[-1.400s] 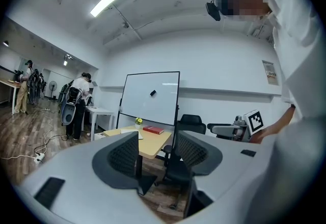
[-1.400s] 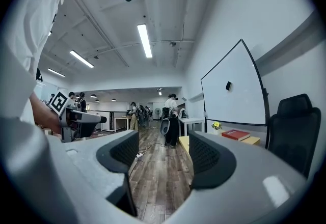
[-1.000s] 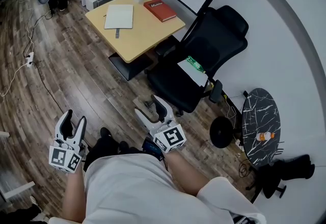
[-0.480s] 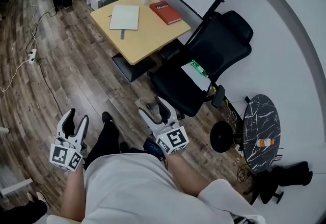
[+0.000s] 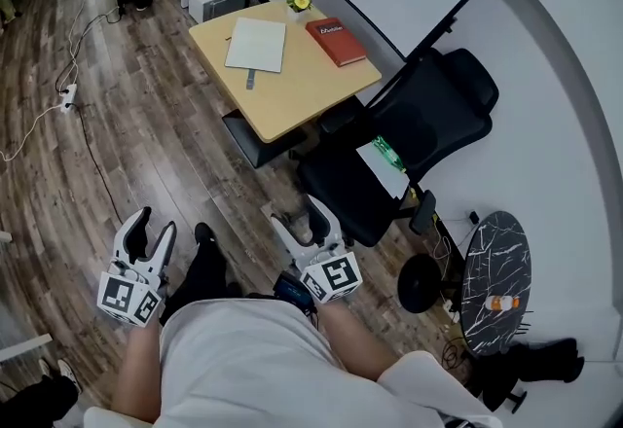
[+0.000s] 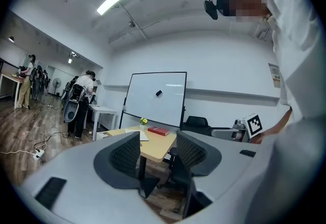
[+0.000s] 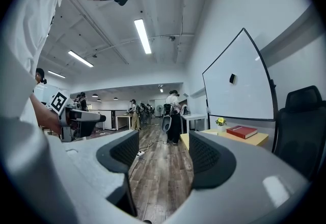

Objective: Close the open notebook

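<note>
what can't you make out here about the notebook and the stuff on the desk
- white notebook: head view, too far and small to tell open from closed; left gripper view, mostly behind a jaw
- red book: cover print too small in every view
- grey item near the notebook: head view, too small to identify

The head view looks steeply down from above the person, with the wooden table (image 5: 292,90) well ahead. The camera on the left gripper (image 5: 153,228) faces level, straight at that table, far off. The camera on the right gripper (image 5: 299,212) points level past the table, which sits at its right edge. All three views share the table.
</note>
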`<state>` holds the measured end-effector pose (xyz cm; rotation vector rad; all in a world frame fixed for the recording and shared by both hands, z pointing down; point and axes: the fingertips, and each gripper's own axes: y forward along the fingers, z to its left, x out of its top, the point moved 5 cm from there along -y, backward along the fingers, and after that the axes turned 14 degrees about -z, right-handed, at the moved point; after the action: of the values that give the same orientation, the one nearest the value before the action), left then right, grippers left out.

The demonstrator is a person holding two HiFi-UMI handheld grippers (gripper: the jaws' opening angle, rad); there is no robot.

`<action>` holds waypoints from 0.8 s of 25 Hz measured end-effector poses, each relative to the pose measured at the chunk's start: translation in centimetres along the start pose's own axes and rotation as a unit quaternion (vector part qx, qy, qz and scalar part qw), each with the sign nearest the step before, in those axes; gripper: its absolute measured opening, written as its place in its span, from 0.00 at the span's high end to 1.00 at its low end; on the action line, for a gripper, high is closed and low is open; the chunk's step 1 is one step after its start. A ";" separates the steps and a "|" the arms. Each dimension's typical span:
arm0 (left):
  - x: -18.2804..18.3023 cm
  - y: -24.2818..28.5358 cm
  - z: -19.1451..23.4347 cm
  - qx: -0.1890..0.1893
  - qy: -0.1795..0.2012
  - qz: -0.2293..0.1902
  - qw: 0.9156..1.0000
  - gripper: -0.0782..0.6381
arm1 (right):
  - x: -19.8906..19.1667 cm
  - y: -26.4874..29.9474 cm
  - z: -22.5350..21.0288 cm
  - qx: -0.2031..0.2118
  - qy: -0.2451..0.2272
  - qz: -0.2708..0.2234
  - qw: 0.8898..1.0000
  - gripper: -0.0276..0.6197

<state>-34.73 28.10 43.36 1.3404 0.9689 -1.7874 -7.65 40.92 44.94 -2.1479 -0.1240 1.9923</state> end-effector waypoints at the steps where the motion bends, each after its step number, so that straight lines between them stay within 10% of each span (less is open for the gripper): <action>1: -0.1 0.3 0.6 0.001 -0.001 0.000 1.000 0.60 | -0.2 0.7 -0.2 0.000 0.002 0.001 1.000 0.48; 20: 0.5 12.6 16.1 0.017 -0.036 -0.009 0.999 0.60 | -2.2 18.9 -5.7 0.007 0.017 0.030 0.999 0.48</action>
<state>-31.24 7.98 43.90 1.2828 0.9177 -1.8610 -3.73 21.56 43.56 -2.1997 -0.0400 1.9819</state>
